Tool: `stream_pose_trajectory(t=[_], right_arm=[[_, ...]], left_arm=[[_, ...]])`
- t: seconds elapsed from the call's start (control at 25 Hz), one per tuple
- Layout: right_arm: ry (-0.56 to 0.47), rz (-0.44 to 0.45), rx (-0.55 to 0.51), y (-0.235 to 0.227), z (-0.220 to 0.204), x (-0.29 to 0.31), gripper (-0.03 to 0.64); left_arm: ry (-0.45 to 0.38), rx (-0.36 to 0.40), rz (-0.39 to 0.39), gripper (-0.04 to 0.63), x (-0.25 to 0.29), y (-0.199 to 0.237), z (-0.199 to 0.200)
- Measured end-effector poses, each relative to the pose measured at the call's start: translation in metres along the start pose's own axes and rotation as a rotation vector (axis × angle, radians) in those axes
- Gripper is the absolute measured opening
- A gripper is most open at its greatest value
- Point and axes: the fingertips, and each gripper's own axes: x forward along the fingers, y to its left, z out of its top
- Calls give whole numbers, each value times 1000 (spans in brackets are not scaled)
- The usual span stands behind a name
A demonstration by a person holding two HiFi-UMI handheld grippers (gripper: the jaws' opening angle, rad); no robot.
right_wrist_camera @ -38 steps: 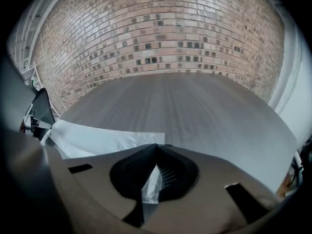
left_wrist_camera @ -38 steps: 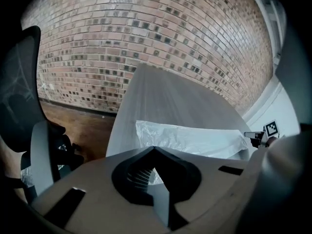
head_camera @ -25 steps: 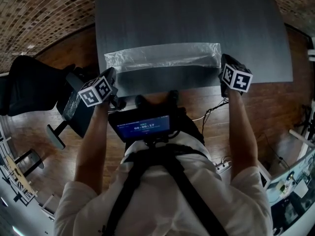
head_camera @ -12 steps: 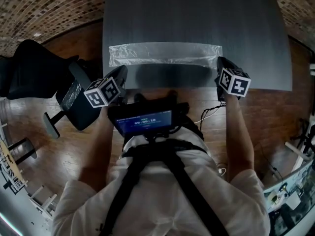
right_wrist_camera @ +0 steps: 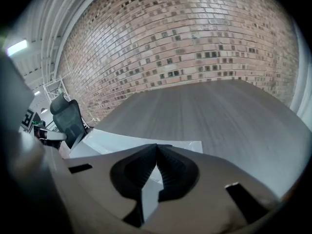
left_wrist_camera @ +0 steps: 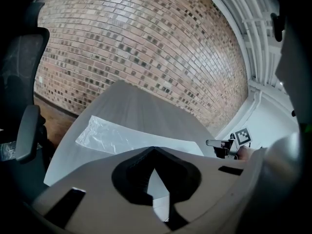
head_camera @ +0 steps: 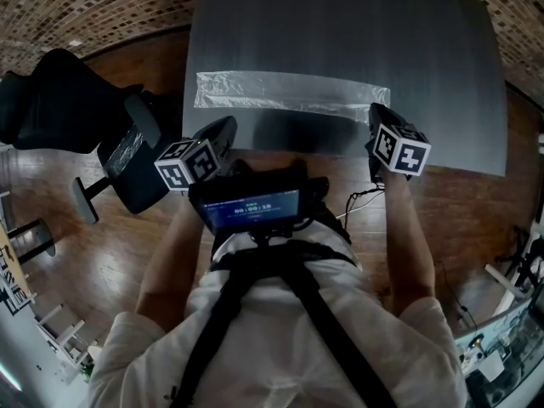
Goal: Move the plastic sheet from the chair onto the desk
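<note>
Plastic sheet (head_camera: 289, 92), one, clear and crinkled, flat on one desk (head_camera: 340, 24); one chair (head_camera: 59, 113) at nine o'clock; left gripper (head_camera: 229, 126) and right gripper (head_camera: 378, 110) both clenched.

Light was dim and even. Every view bowed strongly at its edges; both gripper views had black corners. A lamp (right_wrist_camera: 17, 47) glared upper left; the sheet (head_camera: 289, 92) gleamed faintly on the tabletop (head_camera: 340, 24).
</note>
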Motion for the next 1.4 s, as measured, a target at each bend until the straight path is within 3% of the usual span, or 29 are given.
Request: stream_pose_trajectory(t=[0.52, 1.4], right_arm=[[-24, 118, -14, 55, 5, -10, 3], [-70, 74, -6, 141, -24, -60, 3]], left_arm=[[11, 20, -70, 0, -7, -30, -13], [20, 74, -233, 0, -69, -39, -13]])
